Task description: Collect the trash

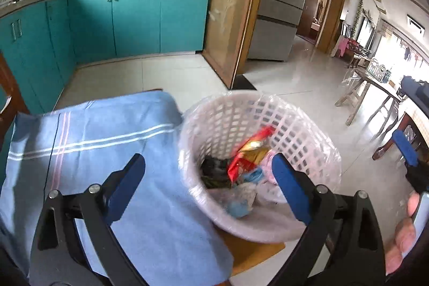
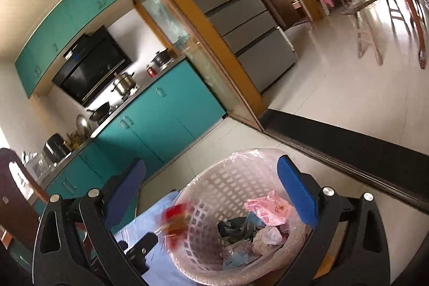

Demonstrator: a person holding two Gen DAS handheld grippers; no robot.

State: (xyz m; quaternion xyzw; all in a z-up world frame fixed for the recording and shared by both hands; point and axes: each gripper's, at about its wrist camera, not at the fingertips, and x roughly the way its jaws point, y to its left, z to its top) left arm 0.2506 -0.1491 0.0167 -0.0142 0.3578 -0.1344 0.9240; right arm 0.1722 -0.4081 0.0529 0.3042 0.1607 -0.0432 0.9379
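**Both tongs spread wide over the trash basket**

You are holding both tongs above a white lattice basket [image 1: 257, 152] lined with a clear plastic bag, so that whatever leaves them lands inside. The left tongs [image 1: 207, 185] are standing wide with nothing between the blue pads; the basket is sitting from 12 to 3 o'clock of them, at the edge of a table draped in a blue cloth [image 1: 93, 146]. A red and yellow wrapper [image 1: 249, 152] is blurring above the pile of trash, seemingly falling in. The right tongs [image 2: 211, 186] are also gaping wide and empty, tilted, with the basket [image 2: 228, 184] at 5 o'clock. There a pink bag [image 2: 268, 208] is lying on top of the heap, and the red wrapper [image 2: 177, 221] is smearing at the rim at 7 o'clock. Your right hand [image 1: 405, 232] is showing at 4 o'clock in the left view.
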